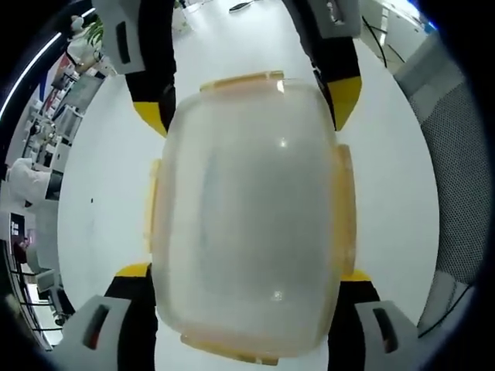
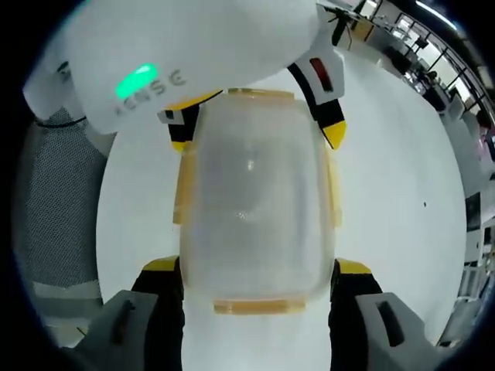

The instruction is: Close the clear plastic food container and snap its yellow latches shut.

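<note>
Between your two grippers, on the white table [image 1: 100, 185], sits the one clear plastic container [image 1: 247, 216], lid on, frosted enough that you cannot make out anything inside it. Its far end in the right gripper view [image 2: 251, 224] is partly covered by the white housing of your other tool, so that end's latch [image 2: 259, 93] shows as only a thin yellow strip.

You can count four yellow latches, one on each side. In the left gripper view the near-end latch [image 1: 228, 349] lies at the bottom and is cut short by the picture's edge, the far-end latch [image 1: 244, 80] at the top, and the two long-side latches [image 1: 346, 212] and [image 1: 153, 205] lie flat along the walls. Whether any is fully snapped is hard to judge through the fisheye bend.

Your left gripper [image 1: 246, 272] stands spread, its two yellow-tipped jaws flanking the container's near end, close against or touching the walls; you cannot tell if they press. Your right gripper [image 2: 257, 267] is likewise spread around the opposite end, jaws beside the walls, with the near latch [image 2: 259, 307] between them.

Each tool also appears across from the other: the right gripper [image 1: 247, 108] at the top of the left view, the left gripper [image 2: 255, 127] at the top of the right view.

A grey mesh chair back [image 2: 54, 209] stands beside the table, blurred.
</note>
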Action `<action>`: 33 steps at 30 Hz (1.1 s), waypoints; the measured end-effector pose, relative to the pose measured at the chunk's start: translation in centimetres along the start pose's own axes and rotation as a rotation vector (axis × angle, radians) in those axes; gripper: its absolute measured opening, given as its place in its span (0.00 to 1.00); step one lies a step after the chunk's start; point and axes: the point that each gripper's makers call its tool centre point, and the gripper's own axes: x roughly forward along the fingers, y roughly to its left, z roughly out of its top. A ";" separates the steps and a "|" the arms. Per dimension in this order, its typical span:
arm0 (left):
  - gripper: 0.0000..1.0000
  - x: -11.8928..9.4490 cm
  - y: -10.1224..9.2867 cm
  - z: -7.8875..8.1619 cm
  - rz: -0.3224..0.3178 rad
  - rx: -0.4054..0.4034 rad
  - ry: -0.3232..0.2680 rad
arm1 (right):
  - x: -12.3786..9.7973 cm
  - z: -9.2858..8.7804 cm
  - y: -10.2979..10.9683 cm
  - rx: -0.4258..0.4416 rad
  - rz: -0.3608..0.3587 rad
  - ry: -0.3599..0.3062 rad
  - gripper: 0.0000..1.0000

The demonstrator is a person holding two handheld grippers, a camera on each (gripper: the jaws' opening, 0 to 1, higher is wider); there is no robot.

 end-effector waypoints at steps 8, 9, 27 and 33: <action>0.91 0.5 1.8 -0.4 -0.010 0.006 0.000 | 0.3 0.4 -1.8 0.008 -0.002 0.012 0.74; 0.91 0.6 2.1 -0.5 -0.011 0.008 -0.001 | 0.3 0.4 -2.0 0.009 -0.002 0.013 0.74; 0.92 1.4 4.9 -1.0 -0.029 0.004 -0.001 | 0.6 0.7 -5.1 0.004 -0.005 0.019 0.74; 0.93 1.6 5.3 -1.1 -0.036 0.009 0.003 | 0.7 0.8 -5.5 0.008 -0.006 0.020 0.75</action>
